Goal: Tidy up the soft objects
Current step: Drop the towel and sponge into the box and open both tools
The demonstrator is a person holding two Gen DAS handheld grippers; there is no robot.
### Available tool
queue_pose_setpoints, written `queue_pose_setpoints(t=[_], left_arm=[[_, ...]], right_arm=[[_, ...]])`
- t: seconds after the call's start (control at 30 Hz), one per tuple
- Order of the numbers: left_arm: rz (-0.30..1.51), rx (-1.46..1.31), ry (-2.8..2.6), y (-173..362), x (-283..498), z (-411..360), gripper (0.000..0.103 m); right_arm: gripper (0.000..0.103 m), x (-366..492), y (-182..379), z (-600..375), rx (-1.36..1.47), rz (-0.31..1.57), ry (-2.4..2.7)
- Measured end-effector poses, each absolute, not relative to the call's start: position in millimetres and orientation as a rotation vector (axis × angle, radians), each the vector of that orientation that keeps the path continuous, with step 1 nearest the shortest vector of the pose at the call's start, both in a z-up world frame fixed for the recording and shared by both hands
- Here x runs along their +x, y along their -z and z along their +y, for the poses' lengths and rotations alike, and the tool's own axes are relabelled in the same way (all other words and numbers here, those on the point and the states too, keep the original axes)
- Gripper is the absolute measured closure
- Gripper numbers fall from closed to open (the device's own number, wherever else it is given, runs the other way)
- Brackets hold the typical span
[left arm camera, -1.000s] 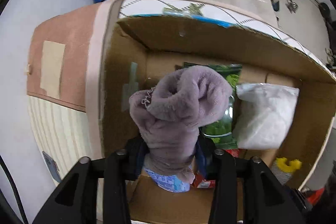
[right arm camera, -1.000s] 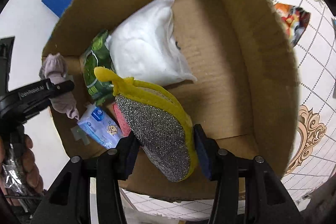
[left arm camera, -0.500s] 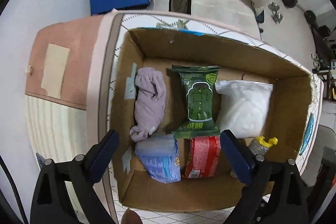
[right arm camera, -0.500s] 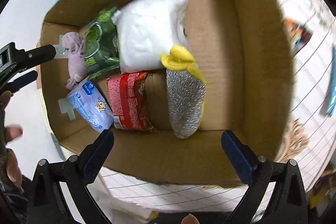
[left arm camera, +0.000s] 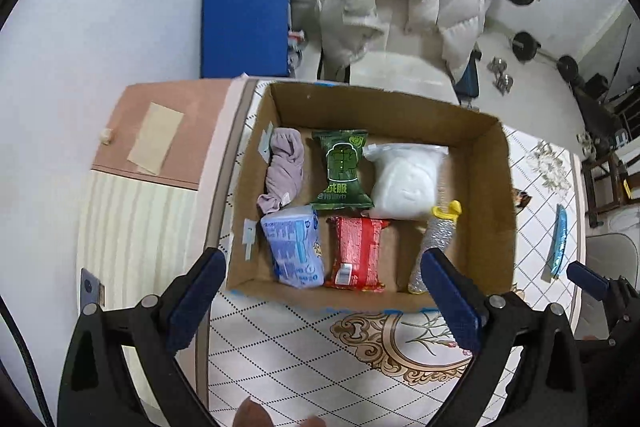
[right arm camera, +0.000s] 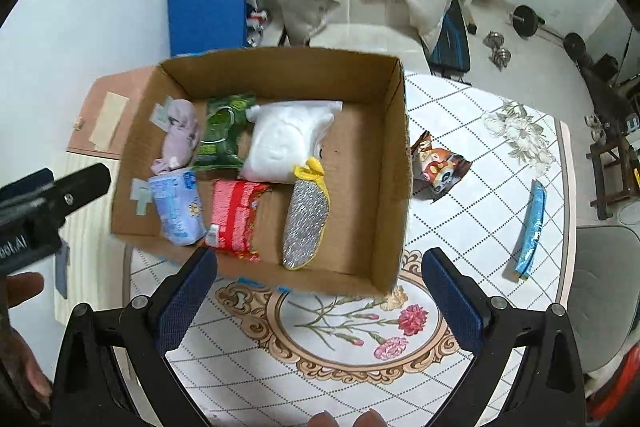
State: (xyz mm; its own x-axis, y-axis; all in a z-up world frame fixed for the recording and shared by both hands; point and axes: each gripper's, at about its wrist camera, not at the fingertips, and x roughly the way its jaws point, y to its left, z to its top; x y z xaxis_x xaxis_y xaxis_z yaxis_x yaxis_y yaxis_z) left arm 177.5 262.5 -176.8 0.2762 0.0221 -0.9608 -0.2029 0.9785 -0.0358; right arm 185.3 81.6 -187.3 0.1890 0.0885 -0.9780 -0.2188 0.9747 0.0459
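Patterned white counter [right arm camera: 460, 227]: open brown cardboard box [left arm camera: 496, 187] holding lilac plush cloth [left arm camera: 284, 167], silver-and-yellow scouring pad [right arm camera: 306, 223], packets. Left hand-held gripper [left arm camera: 320, 291] opening, right hand-held gripper [right arm camera: 320, 291] released; nothing held. Orange snack packet [right arm camera: 438, 167] is best approached from above.

green packet [left arm camera: 341, 169] printed with Chinese characters, one reading "服"
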Motion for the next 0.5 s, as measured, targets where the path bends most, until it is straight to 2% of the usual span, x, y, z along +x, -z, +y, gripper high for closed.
queue_pose_setpoints(t=[0.2,0.5], left_arm=[[1.214,-0.148,-0.183,149.0,144.7,256.7,0.0],[1.185,-0.135,-0.205,134.2,123.1,251.9,0.0]], right_arm=[[0.0,158.3,156.2,72.5,-0.098,1.295,-0.233],[0.0,140.9,134.5,58.7,-0.088,1.248,-0.24]])
